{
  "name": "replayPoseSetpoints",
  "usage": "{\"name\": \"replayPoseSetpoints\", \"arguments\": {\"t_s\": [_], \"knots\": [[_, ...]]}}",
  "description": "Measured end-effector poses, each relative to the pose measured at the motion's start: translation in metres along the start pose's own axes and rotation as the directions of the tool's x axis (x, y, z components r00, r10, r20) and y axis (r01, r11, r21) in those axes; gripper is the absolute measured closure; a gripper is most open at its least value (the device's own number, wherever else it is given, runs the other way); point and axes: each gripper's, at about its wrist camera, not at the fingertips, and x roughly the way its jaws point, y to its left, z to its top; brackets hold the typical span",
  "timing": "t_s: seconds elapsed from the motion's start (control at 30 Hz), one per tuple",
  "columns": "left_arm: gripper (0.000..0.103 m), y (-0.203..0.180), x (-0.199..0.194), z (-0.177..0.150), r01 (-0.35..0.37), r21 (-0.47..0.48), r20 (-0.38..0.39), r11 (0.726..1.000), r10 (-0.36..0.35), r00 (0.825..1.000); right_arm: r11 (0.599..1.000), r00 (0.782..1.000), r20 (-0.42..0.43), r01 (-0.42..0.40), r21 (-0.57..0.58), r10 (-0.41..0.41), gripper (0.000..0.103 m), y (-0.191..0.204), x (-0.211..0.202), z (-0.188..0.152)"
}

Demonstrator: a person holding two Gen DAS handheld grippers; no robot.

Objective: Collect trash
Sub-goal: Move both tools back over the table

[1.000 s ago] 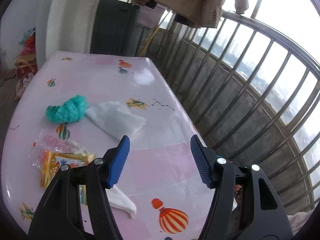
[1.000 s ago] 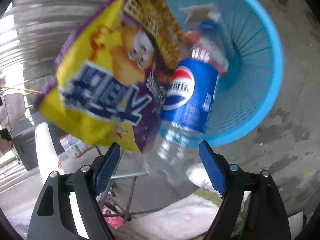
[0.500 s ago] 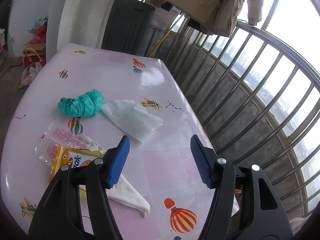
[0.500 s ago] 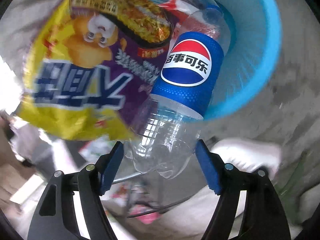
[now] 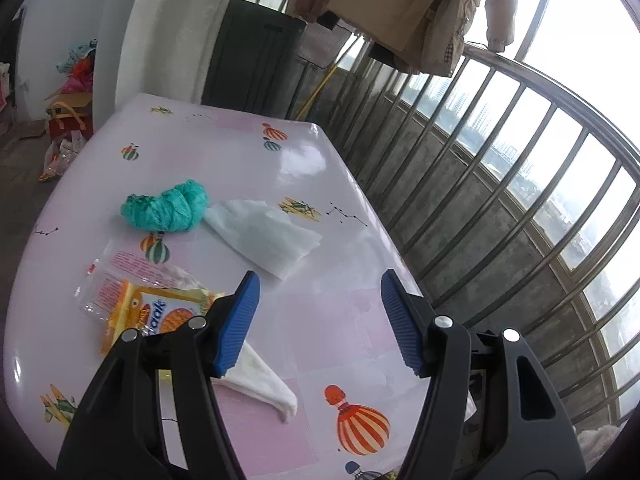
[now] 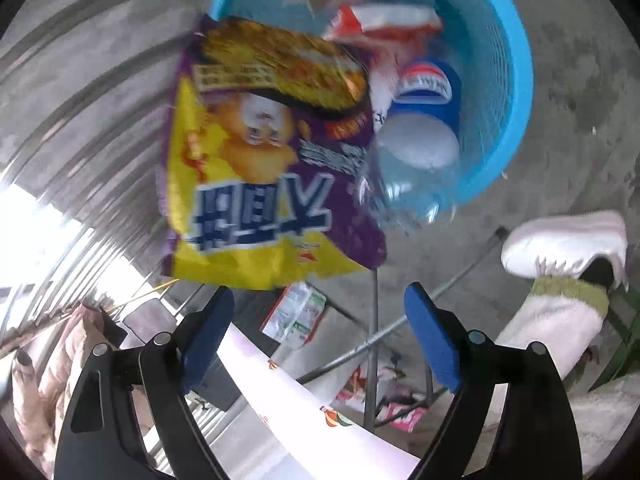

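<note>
Drop step: your right gripper (image 6: 320,332) is opening, nothing between its jaws; chip bag (image 6: 256,168) and bottle (image 6: 416,144) fall ahead of it toward the blue basket (image 6: 516,80). Left gripper (image 5: 320,320) is wide, empty. Next: wrapper (image 5: 160,316) on the table (image 5: 224,140), left of it.

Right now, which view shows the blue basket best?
The right wrist view: the blue basket sits on the floor ahead of the right gripper, whose jaws are opening with nothing between them, bottle dropping in. The left wrist view shows none of it.
</note>
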Motion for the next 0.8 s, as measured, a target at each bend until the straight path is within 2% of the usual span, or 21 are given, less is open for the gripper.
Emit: {"name": "replayPoseSetpoints", "arguments": {"t_s": [0.07,0.17,0.23,0.3,0.33,0.4,0.43,0.5,0.53,0.57,0.6,0.63,0.7,0.77,0.8], "knots": [[0.044,0.004,-0.003,0.001,-0.006,-0.008,0.010,1.000,0.006,1.000,0.999,1.000,0.025,0.015,-0.045,-0.013,0.018,0.007,-0.010,-0.007],[0.044,0.013,-0.008,0.001,-0.017,-0.019,0.025,1.000,0.017,1.000,0.981,0.998,0.053,0.042,-0.190,-0.033,0.018,0.026,-0.027,-0.027],[0.044,0.020,-0.015,0.002,-0.027,-0.020,0.047,0.999,0.028,0.999,0.939,0.997,0.064,0.053,-0.340,-0.033,0.018,0.046,-0.045,-0.061],[0.044,0.029,-0.021,0.003,-0.046,-0.019,0.066,0.999,0.047,0.997,0.874,0.998,0.065,0.045,-0.484,-0.016,0.018,0.065,-0.059,-0.095],[0.044,0.032,-0.023,0.004,-0.055,-0.019,0.069,0.998,0.056,0.996,0.829,0.998,0.069,0.049,-0.558,-0.012,0.018,0.076,-0.065,-0.115],[0.044,0.040,-0.025,0.006,-0.073,-0.022,0.071,0.997,0.074,0.995,0.704,0.998,0.069,0.054,-0.708,-0.006,0.018,0.100,-0.069,-0.162],[0.044,0.045,-0.026,0.006,-0.080,-0.025,0.070,0.996,0.082,0.994,0.656,0.997,0.071,0.063,-0.752,-0.015,0.018,0.108,-0.068,-0.178],[0.044,0.052,-0.027,0.007,-0.094,-0.037,0.069,0.995,0.096,0.993,0.501,0.997,0.064,0.078,-0.862,-0.046,0.018,0.127,-0.056,-0.228],[0.044,0.056,-0.028,0.007,-0.101,-0.045,0.072,0.994,0.104,0.992,0.448,0.996,0.058,0.081,-0.890,-0.066,0.018,0.130,-0.048,-0.245],[0.044,0.060,-0.028,0.007,-0.106,-0.050,0.073,0.993,0.109,0.991,0.365,0.994,0.046,0.081,-0.928,-0.102,0.018,0.134,-0.032,-0.273],[0.044,0.064,-0.028,0.006,-0.116,-0.057,0.071,0.992,0.120,0.990,0.313,0.992,0.033,0.070,-0.947,-0.123,0.018,0.135,-0.020,-0.291],[0.044,0.067,-0.028,0.004,-0.125,-0.062,0.070,0.990,0.129,0.989,0.241,0.988,0.018,0.055,-0.969,-0.154,0.018,0.136,-0.004,-0.313],[0.044,0.076,-0.025,0.002,-0.143,-0.076,0.058,0.987,0.148,0.987,0.087,0.970,0.021,0.044,-0.995,-0.242,0.018,0.130,0.035,-0.361],[0.044,0.085,-0.022,0.002,-0.159,-0.090,0.053,0.983,0.164,0.985,-0.009,0.953,0.017,0.015,-1.000,-0.302,0.018,0.121,0.066,-0.394],[0.044,0.089,-0.019,0.005,-0.163,-0.088,0.058,0.983,0.169,0.984,-0.077,0.939,0.012,-0.015,-0.997,-0.343,0.018,0.114,0.089,-0.419]]}}
